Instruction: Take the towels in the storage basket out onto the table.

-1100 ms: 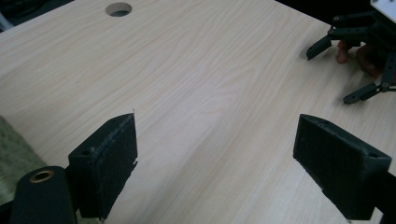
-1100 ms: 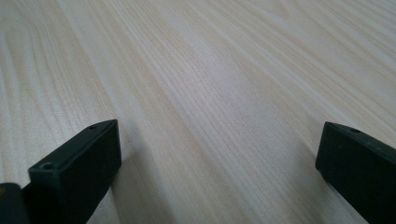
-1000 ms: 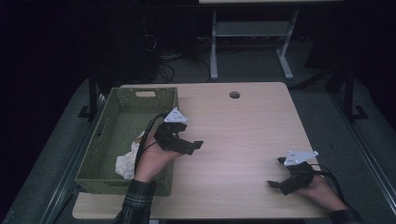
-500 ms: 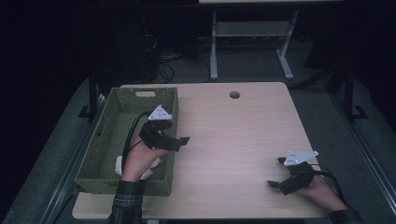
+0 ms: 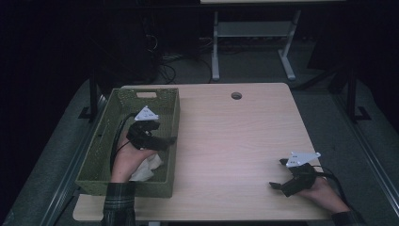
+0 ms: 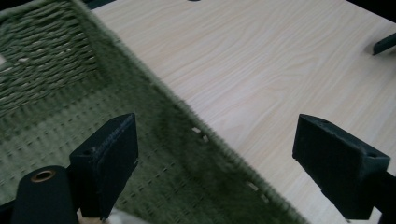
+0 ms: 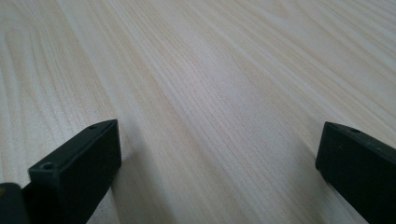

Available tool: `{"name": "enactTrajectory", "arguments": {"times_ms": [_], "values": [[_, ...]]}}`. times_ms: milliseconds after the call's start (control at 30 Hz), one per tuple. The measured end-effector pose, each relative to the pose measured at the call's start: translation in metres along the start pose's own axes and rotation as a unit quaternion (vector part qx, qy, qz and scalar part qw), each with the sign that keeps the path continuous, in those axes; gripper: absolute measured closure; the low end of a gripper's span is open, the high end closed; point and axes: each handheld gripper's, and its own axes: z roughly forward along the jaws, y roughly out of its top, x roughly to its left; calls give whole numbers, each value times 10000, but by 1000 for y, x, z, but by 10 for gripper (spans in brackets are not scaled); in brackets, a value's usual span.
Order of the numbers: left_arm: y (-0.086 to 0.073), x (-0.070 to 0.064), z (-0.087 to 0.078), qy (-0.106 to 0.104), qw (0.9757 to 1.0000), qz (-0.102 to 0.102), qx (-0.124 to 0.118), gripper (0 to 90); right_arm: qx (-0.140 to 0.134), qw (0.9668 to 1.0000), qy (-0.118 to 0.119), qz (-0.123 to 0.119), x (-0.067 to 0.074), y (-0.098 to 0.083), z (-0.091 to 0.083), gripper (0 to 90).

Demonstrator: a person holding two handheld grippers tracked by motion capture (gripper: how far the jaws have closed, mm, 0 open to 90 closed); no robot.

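Observation:
A green woven basket (image 5: 170, 107) stands on the left half of the wooden table (image 5: 235, 141). My left gripper (image 5: 165, 141) hangs open over the basket's right wall, empty between its jaws. In the left gripper view the jaws straddle that wall (image 6: 154, 88), one fingertip (image 6: 109, 158) over the basket floor, the other over the tabletop (image 6: 261, 60). A crumpled white cloth or paper (image 5: 147, 167) lies in the basket under my left hand. My right gripper (image 5: 277, 174) rests open near the table's front right corner, nothing between its fingers (image 7: 74, 172).
A round cable hole (image 5: 236, 95) sits near the table's far edge. A white desk frame (image 5: 249, 33) and cables stand on the dark floor behind the table. The basket has a handle slot (image 5: 146, 94) in its far wall.
My left gripper has moved left from over the tabletop to over the basket's right wall. The right gripper has stayed put.

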Motion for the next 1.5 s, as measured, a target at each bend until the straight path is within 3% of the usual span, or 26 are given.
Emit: {"name": "enactTrajectory", "arguments": {"times_ms": [433,700,833,1100,1500], "values": [[-23,28,-12,470,9985,-231,156,136,4,10000,2,4,0,0,0,0],[-37,37,-11,645,9961,-287,521,138,3,10000,1,3,0,0,0,0],[-44,40,-10,751,9934,-271,826,138,3,10000,0,4,0,0,0,0],[-58,46,-1,679,9890,-476,1227,137,4,10000,1,3,0,0,0,0],[-75,53,21,622,9764,-648,1965,136,4,10000,1,4,0,0,0,0]]}}
